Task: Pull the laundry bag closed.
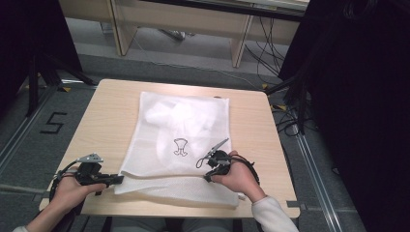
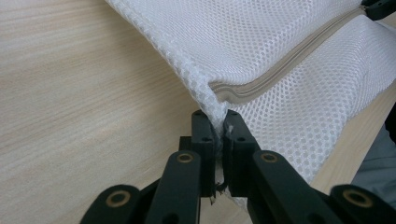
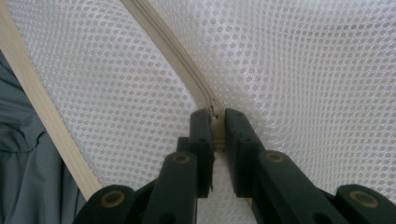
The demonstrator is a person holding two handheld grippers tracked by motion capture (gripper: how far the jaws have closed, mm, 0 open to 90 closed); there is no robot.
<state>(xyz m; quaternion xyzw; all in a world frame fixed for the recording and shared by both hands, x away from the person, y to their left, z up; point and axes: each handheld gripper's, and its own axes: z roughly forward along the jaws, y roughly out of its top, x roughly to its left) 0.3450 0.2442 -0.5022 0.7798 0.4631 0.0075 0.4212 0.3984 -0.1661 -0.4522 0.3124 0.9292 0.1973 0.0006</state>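
A white mesh laundry bag (image 1: 159,159) with a white garment inside lies flat on the wooden table (image 1: 104,116). Its beige zipper (image 2: 280,65) runs along the near side. In the left gripper view, my left gripper (image 2: 215,119) is shut on the bag's mesh corner, just past the zipper's end; from above it sits at the bag's near-left corner (image 1: 119,179). My right gripper (image 3: 217,114) pinches the zipper pull (image 3: 215,111) on the zipper (image 3: 173,51), its jaws nearly together. In the high view it (image 1: 208,177) is held at the bag's near right.
The table's near edge (image 3: 42,107) runs close behind the bag, with the person's grey trousers (image 3: 18,177) beyond it. Past the far edge are wooden desk legs (image 1: 239,43) and floor cables (image 1: 263,58). Dark stands rise on both sides.
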